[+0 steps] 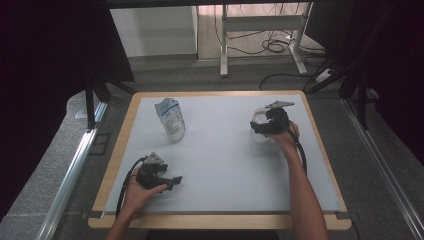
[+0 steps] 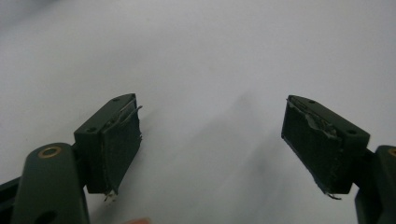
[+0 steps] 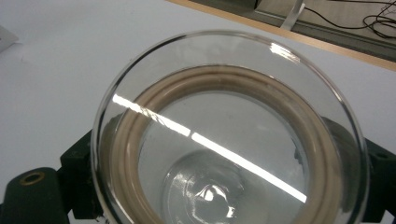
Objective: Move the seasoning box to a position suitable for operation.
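Observation:
A round clear glass lid [image 3: 224,116] with a beige seal ring stands on edge between the jaws of my right gripper [image 3: 224,186], its open face turned toward the camera. The black jaws press against its sides behind the wide rim. In the high view this right gripper [image 1: 256,128] points left at the table's right rear, with the glass lid [image 1: 258,120] at its tip. My left gripper [image 1: 175,181] rests low at the front left, pointing right. Its jaws stand wide apart with nothing between them, and the left gripper [image 2: 210,144] faces bare grey mat.
A white and blue pouch [image 1: 170,119] stands upright at the rear left of the grey mat [image 1: 220,165], well apart from both grippers. The wooden table edge [image 1: 220,221] frames the mat. Desk legs and cables [image 1: 265,45] lie on the floor beyond.

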